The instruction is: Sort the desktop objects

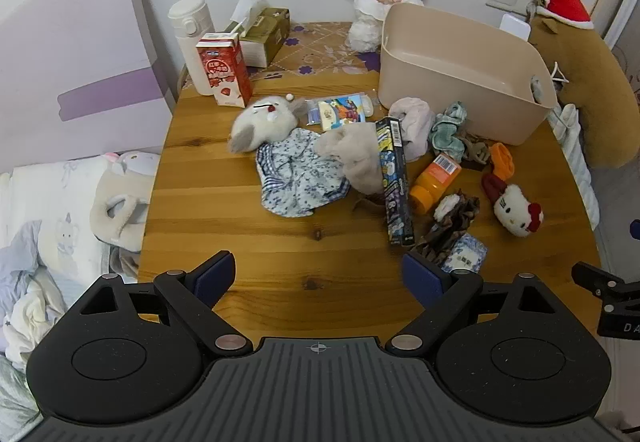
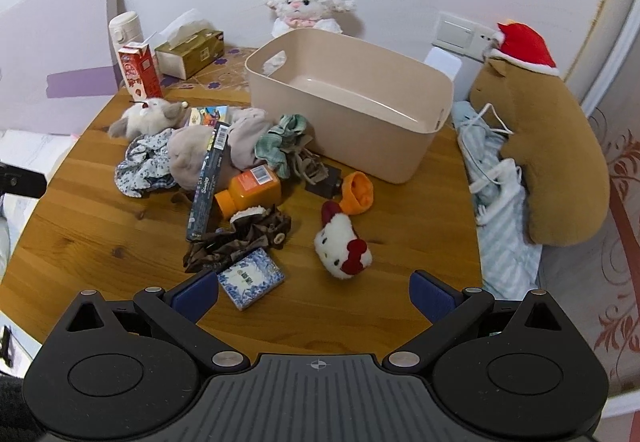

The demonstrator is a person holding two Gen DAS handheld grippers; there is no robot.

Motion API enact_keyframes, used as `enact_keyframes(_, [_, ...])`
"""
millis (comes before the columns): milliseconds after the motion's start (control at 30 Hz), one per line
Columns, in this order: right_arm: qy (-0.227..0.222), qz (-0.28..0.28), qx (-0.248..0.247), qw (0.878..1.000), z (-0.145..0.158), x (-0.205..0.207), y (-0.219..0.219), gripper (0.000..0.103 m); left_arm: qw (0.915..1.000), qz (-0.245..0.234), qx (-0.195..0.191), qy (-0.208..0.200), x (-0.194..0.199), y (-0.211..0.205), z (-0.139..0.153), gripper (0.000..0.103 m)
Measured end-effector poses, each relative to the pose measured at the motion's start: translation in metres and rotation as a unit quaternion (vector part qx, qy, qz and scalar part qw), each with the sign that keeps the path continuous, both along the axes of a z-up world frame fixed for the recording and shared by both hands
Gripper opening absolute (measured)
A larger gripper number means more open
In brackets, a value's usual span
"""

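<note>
While both tools gape wide and empty, right tool (image 2: 314, 292) risks nudging blue packet (image 2: 251, 277), lower centre, off bench (image 2: 80, 210)

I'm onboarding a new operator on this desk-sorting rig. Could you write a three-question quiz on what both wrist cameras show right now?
1. True or false: the beige bin already holds some sorted items.
2. Multiple choice: what lies closest in front of the right gripper? A) orange bottle B) blue-and-white patterned box C) red milk carton
3. Fill in: the long dark box rests partly on a pile of ____.

Key
1. False; its inside looks empty.
2. B, just off the gripper's left finger.
3. Cloth items. Both the right gripper and the left gripper are open and hold nothing.
</note>
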State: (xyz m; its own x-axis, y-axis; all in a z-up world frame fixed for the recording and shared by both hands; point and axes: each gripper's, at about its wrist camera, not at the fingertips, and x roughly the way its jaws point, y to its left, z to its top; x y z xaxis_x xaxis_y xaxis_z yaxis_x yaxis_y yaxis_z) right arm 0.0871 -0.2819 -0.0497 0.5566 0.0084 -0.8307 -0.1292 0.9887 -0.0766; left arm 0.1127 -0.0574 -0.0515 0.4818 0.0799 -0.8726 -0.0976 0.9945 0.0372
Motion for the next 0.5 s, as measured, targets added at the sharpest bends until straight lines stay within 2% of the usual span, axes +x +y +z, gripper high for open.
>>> enact_keyframes(500, [0.006, 0.064, -0.023, 0.998, -0.026, 0.019, -0.023, 0.103, 1.0, -0.009, 0.0, 0.003, 0.021, -0.036, -0.014, 0.092])
